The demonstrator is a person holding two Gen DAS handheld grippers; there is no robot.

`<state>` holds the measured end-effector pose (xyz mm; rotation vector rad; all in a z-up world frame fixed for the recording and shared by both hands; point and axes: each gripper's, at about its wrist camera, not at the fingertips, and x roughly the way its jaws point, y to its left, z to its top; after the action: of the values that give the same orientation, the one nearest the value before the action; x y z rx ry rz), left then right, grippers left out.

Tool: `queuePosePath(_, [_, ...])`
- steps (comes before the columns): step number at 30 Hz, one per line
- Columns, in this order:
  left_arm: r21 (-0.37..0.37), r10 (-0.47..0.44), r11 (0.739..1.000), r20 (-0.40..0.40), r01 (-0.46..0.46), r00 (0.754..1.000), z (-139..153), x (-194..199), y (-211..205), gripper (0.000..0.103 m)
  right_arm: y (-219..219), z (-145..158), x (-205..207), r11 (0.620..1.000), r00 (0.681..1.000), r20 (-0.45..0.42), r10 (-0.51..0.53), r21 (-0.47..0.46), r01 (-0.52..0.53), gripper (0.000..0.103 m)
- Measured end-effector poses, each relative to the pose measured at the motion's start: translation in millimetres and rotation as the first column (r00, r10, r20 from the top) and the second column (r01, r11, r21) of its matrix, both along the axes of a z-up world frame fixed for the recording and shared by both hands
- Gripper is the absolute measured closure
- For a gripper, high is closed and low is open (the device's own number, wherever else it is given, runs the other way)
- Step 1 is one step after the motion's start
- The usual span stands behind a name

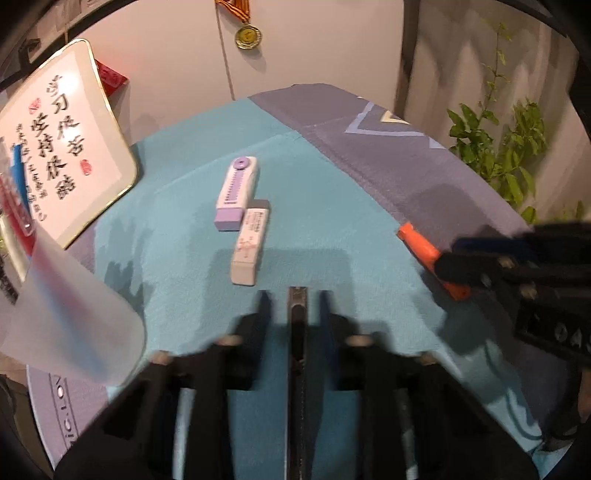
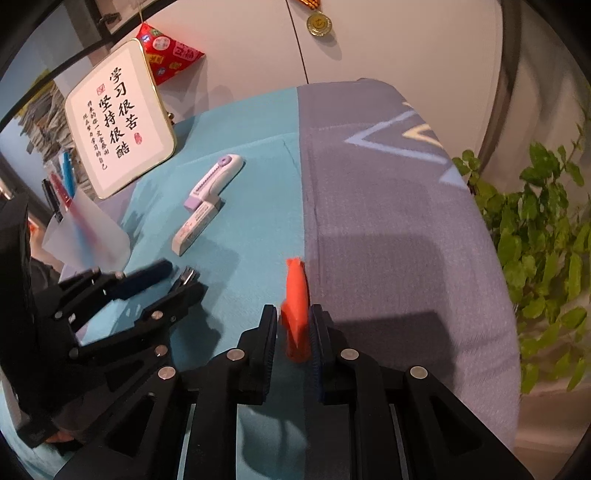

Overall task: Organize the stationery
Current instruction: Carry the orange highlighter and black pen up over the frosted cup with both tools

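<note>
My left gripper is shut on a thin dark pen-like item that runs back between its fingers; it also shows in the right wrist view. My right gripper is shut on an orange marker-like item, also seen in the left wrist view. On the teal cloth ahead lie a purple and white eraser holder and a white eraser, touching end to side.
A frosted translucent cup holding red and blue pens stands at the left. A framed calligraphy sign leans behind it. A green plant is off the table's right edge. A medal hangs on the wall.
</note>
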<state>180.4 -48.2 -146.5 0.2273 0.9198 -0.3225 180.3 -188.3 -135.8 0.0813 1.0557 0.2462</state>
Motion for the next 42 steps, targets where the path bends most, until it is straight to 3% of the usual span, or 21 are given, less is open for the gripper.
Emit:
queuePosePath(6, [-0.018,0.003,1.000,0.021,-0.002,1.000,10,-6,4,0.094,20,-13,31,0.994,0.996,-0.075,0.047,-0.090,-0.054,0.080])
queuePosePath(9, [-0.061,-0.002,0.998,0.070,0.006,0.998,29,-17,10,0.094,23,-11,39,0.994,0.997,-0.061,0.048,-0.097,-0.053,0.080])
queuePosePath(11, [-0.087,0.001,0.996,0.104,0.008,0.995,42,-25,15,0.094,23,-10,42,0.992,0.998,-0.053,0.046,-0.116,-0.052,0.092])
queuePosePath(12, [-0.097,0.004,0.995,0.119,0.008,0.993,47,-28,16,0.094,23,-10,41,0.992,0.998,-0.049,0.041,-0.121,-0.046,0.092])
queuePosePath(19, [-0.156,0.039,0.988,0.200,-0.007,0.979,75,-55,34,0.094,17,33,5,0.999,0.996,0.089,0.030,-0.015,-0.029,0.093])
queuePosePath(27, [-0.191,0.089,0.981,0.271,-0.037,0.958,97,-81,56,0.094,28,70,-28,0.998,0.978,0.202,0.055,0.020,-0.060,0.093])
queuePosePath(35, [-0.214,0.172,0.970,0.278,-0.114,0.945,100,-97,88,0.094,73,98,-40,0.990,0.952,0.276,0.131,0.021,-0.142,0.093])
queuePosePath(42, [-0.243,0.293,0.944,0.300,-0.225,0.908,106,-106,135,0.094,127,123,-42,0.973,0.910,0.360,0.207,0.019,-0.229,0.093])
